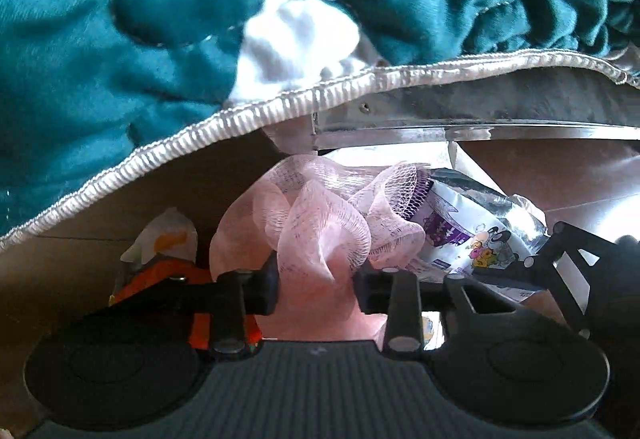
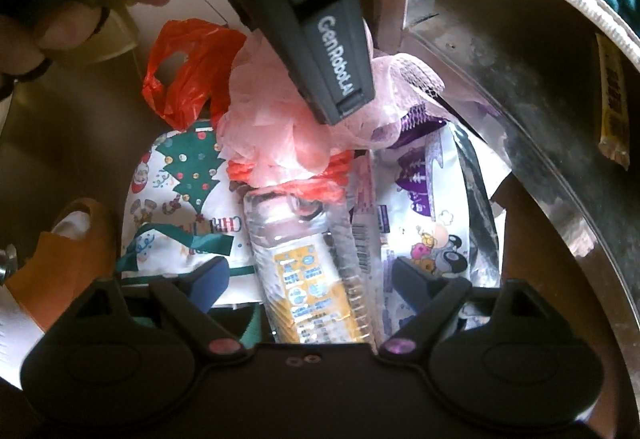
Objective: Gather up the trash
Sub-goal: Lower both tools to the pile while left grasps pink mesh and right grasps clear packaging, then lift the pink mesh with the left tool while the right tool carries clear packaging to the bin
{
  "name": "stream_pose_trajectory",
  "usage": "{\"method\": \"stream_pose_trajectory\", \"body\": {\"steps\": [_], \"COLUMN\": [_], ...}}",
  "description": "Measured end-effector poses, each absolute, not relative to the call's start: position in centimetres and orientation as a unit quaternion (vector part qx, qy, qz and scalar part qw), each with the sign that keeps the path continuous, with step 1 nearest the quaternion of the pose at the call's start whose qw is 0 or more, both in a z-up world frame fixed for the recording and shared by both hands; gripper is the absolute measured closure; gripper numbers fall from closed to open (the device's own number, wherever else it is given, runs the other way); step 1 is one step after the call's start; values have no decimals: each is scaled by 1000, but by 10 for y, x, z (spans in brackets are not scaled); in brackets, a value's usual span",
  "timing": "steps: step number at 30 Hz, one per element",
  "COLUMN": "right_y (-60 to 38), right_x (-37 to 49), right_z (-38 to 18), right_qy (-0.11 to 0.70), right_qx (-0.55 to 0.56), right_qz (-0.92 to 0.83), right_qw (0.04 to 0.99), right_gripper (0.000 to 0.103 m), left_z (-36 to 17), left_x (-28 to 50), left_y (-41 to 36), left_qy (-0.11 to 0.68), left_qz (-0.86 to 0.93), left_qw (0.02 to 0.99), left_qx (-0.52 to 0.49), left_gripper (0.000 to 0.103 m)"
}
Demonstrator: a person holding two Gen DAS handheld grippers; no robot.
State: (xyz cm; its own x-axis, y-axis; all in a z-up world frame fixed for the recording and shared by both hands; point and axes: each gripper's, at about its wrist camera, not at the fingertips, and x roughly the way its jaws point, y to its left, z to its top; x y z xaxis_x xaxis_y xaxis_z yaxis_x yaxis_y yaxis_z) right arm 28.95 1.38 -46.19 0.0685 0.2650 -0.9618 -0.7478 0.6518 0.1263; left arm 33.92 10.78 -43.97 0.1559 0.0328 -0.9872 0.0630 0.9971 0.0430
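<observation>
Working left to right in the left wrist view: the teal quilted blanket (image 1: 120, 39) fills the whole top, with a pale ribbed hem (image 1: 280, 101) running across it and a bit of white cloth (image 1: 296, 39) poking out in the middle. Under that hem you're looking down into a cardboard box (image 1: 80, 231) with a shiny foil strip (image 1: 440, 127) along its far side. Down at the left there's an orange plastic bag (image 1: 168, 275), partly hidden behind the finger, then the left gripper (image 1: 316, 287), which has its two pads pinching a fold of the pink mesh netting (image 1: 320, 223), so that bit of trash is pretty clearly gripped. Right of the netting sits a white and purple snack wrapper (image 1: 472, 235) with little cartoon characters on it. In the right wrist view, starting left, a person's hand (image 2: 52, 23) is up in the corner, then the orange plastic bag (image 2: 188, 71) again, a Christmas-print bag (image 2: 180, 199) with a tree and Santa, and the pink mesh netting (image 2: 280, 119) with the grey body of the other tool coming down onto it from above. Below that a clear plastic bottle (image 2: 304, 259) with a yellow label lies between the fingers of the right gripper (image 2: 308, 279), which are spread wide and aren't touching it. Further right is the purple cartoon wrapper (image 2: 432, 231) and, stuck up by the rim, a yellow bar wrapper (image 2: 612, 99).
</observation>
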Motion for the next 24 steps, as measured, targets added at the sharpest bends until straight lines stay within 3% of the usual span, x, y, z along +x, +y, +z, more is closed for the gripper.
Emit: {"method": "stream_pose_trajectory", "body": {"steps": [5, 6, 7, 15, 24], "right_y": [12, 13, 14, 12, -13], "right_x": [291, 291, 290, 280, 263], "right_z": [-459, -459, -460, -449, -386], "right_qy": [577, 576, 577, 563, 558], "right_qx": [-205, -208, -208, -240, -215], "right_qz": [362, 363, 367, 366, 320], "right_qw": [702, 702, 699, 701, 735], "right_gripper": [24, 33, 60, 59, 61], "left_z": [-437, -434, -431, -435, -399], "left_x": [344, 345, 342, 340, 328], "left_y": [111, 107, 103, 92, 77], "left_qy": [651, 652, 652, 661, 668], "left_qz": [-5, -3, -1, 2, -11], "left_qw": [759, 758, 758, 750, 744], "left_qx": [31, 27, 25, 29, 29], "left_gripper": [71, 71, 71, 75, 82]}}
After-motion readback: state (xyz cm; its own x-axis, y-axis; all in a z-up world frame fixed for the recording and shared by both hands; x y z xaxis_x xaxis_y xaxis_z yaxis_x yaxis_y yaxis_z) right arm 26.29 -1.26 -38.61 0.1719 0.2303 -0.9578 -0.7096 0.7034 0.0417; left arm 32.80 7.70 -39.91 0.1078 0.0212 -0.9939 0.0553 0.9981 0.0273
